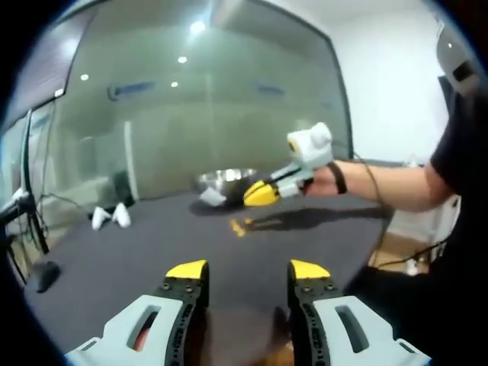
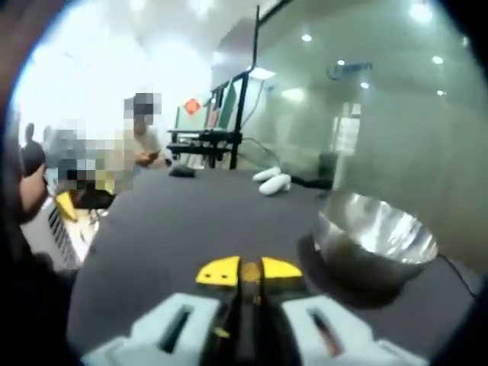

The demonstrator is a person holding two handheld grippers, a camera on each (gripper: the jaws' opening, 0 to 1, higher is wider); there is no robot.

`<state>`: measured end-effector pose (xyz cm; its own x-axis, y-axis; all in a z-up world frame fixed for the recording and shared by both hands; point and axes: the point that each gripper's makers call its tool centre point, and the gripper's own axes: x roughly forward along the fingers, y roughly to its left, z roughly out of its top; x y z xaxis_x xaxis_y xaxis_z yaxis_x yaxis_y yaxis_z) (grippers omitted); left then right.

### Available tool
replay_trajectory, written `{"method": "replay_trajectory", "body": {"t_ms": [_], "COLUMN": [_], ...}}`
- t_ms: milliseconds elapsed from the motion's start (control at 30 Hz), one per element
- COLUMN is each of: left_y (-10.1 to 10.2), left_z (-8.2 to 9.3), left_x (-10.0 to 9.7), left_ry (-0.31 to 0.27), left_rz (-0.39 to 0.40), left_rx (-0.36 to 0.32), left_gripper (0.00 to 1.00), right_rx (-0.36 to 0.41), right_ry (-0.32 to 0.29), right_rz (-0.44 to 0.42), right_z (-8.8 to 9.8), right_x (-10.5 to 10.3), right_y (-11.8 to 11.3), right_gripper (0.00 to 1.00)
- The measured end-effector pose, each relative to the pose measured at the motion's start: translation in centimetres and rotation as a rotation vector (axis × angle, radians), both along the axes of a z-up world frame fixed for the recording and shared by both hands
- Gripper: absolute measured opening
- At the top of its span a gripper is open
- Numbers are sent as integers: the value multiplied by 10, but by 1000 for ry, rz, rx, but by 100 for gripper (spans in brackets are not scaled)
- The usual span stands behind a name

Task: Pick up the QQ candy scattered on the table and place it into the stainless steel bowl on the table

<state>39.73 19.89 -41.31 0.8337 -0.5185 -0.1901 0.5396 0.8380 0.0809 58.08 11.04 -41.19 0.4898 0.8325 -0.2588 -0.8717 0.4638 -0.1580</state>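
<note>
Hand-held gripper on the left (image 1: 248, 276) is seen at the near edge of the dark worktop (image 1: 137, 252) in the left gripper view, its yellow-tipped jaws spread wide with nothing between them. Farther across the worktop, the right hand-held gripper (image 1: 261, 194) is held by a person's hand (image 1: 324, 181), its yellow tips pointed toward the stainless steel bowl (image 1: 225, 180) and lying just beside it. A small yellow piece, taken to be a QQ candy (image 1: 239, 226), is seen on the worktop between the two grippers, nearer the far one; its shape is too small to be made out. Two white objects (image 1: 110, 217) lie to the left, well apart from the bowl, in front of a glass wall (image 1: 191, 114).

In the right gripper view, the right hand-held gripper (image 2: 248, 272) is seen with its jaws drawn together on a small orange-yellow piece (image 2: 249, 271), apparently a candy, pinched between the tips. The stainless steel bowl (image 2: 374, 236) stands just to the right and slightly beyond the tips, upright on the worktop (image 2: 175, 221); whether anything lies inside it cannot be told. The two white objects (image 2: 272, 180) rest at the far side.
</note>
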Motion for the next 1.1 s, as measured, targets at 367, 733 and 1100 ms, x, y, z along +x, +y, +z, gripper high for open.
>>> {"method": "replay_trajectory", "body": {"t_ms": [367, 733, 1100], "left_y": [0, 5, 6], "left_z": [0, -4, -4], "left_x": [0, -2, 1], "left_ry": [0, 13, 13], "left_rz": [-6, 11, 16], "left_rx": [3, 5, 6], "left_gripper": [43, 43, 43], "right_rx": [94, 98, 78], "right_ry": [-16, -14, 2], "right_rz": [-187, -308, -300], "right_z": [52, 70, 57], "right_x": [81, 143, 136], "right_y": [-30, -52, -53], "right_gripper": [10, 13, 20]}}
